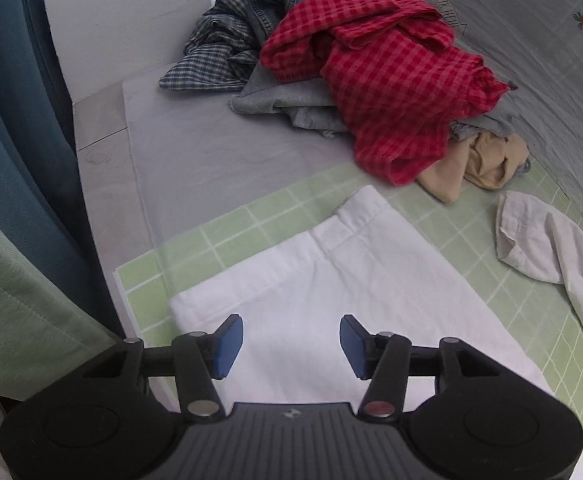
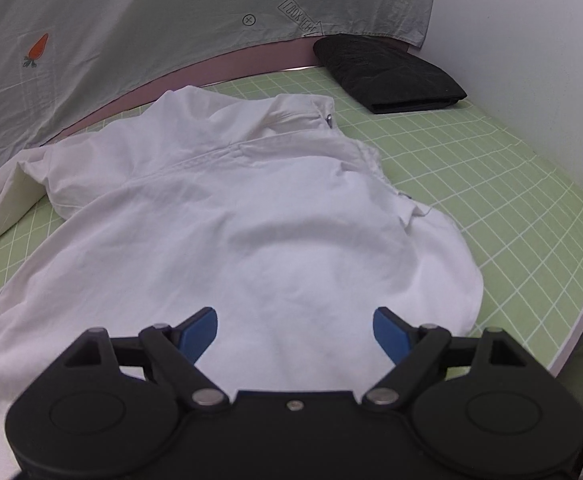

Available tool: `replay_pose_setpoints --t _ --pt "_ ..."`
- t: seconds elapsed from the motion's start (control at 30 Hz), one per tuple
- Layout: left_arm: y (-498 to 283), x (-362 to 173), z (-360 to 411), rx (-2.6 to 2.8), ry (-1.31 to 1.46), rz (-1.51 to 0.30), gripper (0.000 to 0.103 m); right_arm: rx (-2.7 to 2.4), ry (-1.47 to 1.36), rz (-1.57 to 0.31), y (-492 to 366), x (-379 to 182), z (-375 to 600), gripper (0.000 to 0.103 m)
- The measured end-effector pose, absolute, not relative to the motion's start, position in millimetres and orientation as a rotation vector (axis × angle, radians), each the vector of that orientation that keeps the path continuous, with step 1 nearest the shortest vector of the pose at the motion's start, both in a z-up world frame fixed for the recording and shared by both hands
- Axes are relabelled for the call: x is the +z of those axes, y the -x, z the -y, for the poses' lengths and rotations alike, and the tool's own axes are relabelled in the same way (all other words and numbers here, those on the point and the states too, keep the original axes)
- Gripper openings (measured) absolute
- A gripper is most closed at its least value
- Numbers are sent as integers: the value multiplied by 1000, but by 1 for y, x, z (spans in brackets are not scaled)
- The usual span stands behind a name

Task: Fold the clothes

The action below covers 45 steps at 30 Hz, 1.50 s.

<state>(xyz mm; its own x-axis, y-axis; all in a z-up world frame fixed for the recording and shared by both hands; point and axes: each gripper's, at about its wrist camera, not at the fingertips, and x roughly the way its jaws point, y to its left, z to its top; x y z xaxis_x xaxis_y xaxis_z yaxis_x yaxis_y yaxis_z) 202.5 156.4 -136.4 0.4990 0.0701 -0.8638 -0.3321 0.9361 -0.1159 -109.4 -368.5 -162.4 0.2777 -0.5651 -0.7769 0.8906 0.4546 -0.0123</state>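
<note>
Left wrist view shows our left gripper (image 1: 291, 344) spread wide and empty above the hem end of the white shirt (image 1: 315, 280), which we have laid flat on the green grid mat (image 1: 227, 228) so its lines can guide the fold. Our right gripper (image 2: 295, 336) hovers equally released over the same shirt, while unfolded clothes (image 1: 383, 92) wait heaped behind. Printing on the grey sheet (image 2: 131, 20) seems to read "LOOK HERE".
</note>
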Motion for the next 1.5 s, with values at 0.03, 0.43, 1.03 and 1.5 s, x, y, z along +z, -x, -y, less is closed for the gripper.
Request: replay_pose_setpoints --t 0.03,0.43,1.03,1.5 --pt "-206 -136 -148 238 283 -1022 56 -1034 -478 -795 107 -161 376 86" --pt "-281 -155 -33 113 264 -1057 70 -1098 -450 -741 54 -162 494 86" --pt "-416 -197 62 77 212 -1071 67 -1212 -835 -696 -46 -211 635 92" --pt "-374 -127 16 -6 164 -879 1 -1175 -596 -594 28 -148 583 4"
